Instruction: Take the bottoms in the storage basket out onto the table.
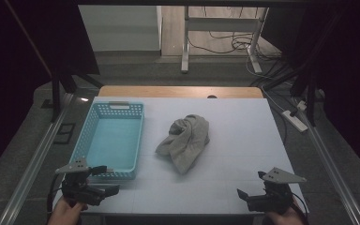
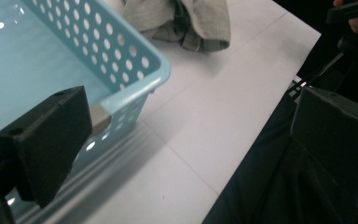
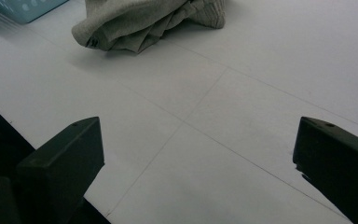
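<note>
From the high view, the left gripper [image 1: 104,191] and right gripper [image 1: 243,194] wait at the table's [image 1: 243,140] near edge, both spread wide and empty. The crumpled grey cloth [image 1: 185,140] lies ahead, between them, with bare table all round, so either gripper can likely reach it freely.

In the left gripper view, the blue basket [image 2: 140,60] sits just beside the jaws, its corner close.

In the right gripper view, the cloth [image 3: 140,21] lies well ahead, with bare table between.

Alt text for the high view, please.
A crumpled grey cloth lies mid-table on a white table, beside an empty light-blue basket to its left. The left gripper and right gripper wait open at the near edge.
</note>
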`<action>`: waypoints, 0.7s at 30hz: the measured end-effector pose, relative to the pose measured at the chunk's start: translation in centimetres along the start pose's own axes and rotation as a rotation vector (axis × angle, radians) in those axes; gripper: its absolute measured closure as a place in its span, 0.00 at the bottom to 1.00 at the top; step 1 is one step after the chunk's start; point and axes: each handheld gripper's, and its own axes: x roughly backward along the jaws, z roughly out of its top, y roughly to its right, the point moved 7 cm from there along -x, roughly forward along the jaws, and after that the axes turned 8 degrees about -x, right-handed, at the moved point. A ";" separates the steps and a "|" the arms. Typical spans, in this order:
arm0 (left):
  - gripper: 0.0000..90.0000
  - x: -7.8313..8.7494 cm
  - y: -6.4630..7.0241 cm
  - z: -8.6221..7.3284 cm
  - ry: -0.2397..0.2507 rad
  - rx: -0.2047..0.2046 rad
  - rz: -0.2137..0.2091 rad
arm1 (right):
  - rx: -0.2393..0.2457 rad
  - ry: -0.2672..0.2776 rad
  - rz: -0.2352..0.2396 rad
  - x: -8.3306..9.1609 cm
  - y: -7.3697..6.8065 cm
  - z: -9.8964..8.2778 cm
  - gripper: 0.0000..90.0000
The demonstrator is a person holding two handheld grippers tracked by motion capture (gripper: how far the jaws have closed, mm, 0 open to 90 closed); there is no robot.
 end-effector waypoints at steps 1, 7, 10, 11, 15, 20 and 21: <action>0.00 0.2 0.0 -0.2 -0.002 0.001 0.006 | -0.001 0.003 0.001 0.0 0.0 0.0 0.03; 0.00 1.4 -0.2 -0.7 0.021 0.018 0.037 | 0.000 0.001 0.000 0.0 0.0 0.0 0.03; 0.00 1.7 -0.3 -1.1 0.020 0.029 0.045 | -0.001 0.004 0.001 0.0 0.0 0.0 0.03; 0.00 1.8 -0.4 -1.3 0.017 0.031 0.048 | -0.002 0.003 0.000 0.0 0.0 0.0 0.03; 0.00 2.2 -0.5 -1.9 0.013 0.042 0.055 | -0.003 0.006 0.000 0.0 0.0 0.0 0.03; 0.00 2.5 -0.7 -2.3 0.009 0.047 0.066 | -0.001 0.006 -0.001 0.1 0.0 0.0 0.03; 0.00 2.5 -0.7 -2.4 0.003 0.047 0.068 | -0.001 0.007 -0.001 0.1 0.0 0.0 0.03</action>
